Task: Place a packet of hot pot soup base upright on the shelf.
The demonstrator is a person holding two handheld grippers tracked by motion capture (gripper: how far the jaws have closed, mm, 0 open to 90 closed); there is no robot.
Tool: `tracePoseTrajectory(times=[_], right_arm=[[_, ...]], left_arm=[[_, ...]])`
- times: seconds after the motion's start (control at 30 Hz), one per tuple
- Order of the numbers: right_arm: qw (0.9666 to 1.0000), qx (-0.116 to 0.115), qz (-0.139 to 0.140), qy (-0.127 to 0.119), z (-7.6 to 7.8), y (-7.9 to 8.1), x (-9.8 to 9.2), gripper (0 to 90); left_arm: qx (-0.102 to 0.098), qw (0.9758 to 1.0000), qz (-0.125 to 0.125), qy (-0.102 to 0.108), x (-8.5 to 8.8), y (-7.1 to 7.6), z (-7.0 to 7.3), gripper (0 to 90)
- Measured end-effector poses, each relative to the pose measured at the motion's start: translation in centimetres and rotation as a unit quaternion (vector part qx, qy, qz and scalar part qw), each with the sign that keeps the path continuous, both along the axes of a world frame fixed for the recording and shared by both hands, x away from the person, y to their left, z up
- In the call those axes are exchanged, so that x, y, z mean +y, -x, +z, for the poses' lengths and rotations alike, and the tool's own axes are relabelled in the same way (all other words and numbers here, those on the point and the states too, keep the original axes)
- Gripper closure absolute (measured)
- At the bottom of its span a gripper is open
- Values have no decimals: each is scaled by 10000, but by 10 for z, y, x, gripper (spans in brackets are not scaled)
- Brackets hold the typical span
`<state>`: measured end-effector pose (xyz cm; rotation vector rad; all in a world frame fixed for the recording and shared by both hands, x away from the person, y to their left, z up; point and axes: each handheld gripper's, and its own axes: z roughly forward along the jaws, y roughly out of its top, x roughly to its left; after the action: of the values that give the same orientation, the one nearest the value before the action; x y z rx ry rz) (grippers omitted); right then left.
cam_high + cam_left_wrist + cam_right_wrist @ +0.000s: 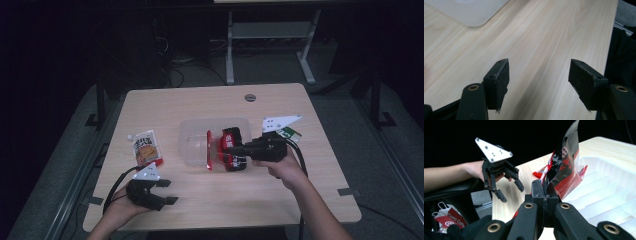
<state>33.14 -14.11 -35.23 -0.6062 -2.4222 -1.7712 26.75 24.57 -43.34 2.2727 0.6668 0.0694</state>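
- This is looking like a lab or recording room, dim all round.
- A pale wooden surface (200, 105) is standing alone on grey carpet.
- Cables (175, 75) are trailing over the floor behind it.
- A white metal frame (270, 35) is standing beyond.

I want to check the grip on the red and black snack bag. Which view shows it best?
The right gripper view: the red and black snack bag stands close up, its lower edge pinched in the shut jaws of the right hand-held gripper. The high view shows it small, over the clear tray.
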Motion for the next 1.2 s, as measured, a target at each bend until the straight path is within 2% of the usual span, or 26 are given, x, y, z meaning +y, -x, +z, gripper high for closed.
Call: tracePoseTrajectory(times=[0.13,0.27,0.43,0.57,0.67,0.83,0.93,1.2], right_arm=[[9999,-101,-96,-71,7,-9,-2,900],[9997,-161,-163,-74,12,-12,-4,900],[9991,-228,-363,7,14,-17,-16,900],[9986,-215,-492,21,12,-20,-24,900],[9978,-189,-626,42,9,-24,-34,900],[9970,-167,-751,96,5,-27,-41,900],[9957,-140,-876,280,2,-28,-47,900],[9937,-108,-1040,392,-5,-31,-53,900]], left_arm=[[-1,9999,124,23,5,-1,-2,328],[-11,9999,143,0,7,-2,-2,328],[-3,9999,164,-51,9,-1,-4,329],[-33,9998,201,-69,11,-1,-4,328],[30,9996,288,-35,12,-1,-6,326],[1,9997,228,-103,13,-3,-7,326],[48,9996,246,-108,12,-2,-8,326],[1,9996,240,-135,14,-3,-8,325]])
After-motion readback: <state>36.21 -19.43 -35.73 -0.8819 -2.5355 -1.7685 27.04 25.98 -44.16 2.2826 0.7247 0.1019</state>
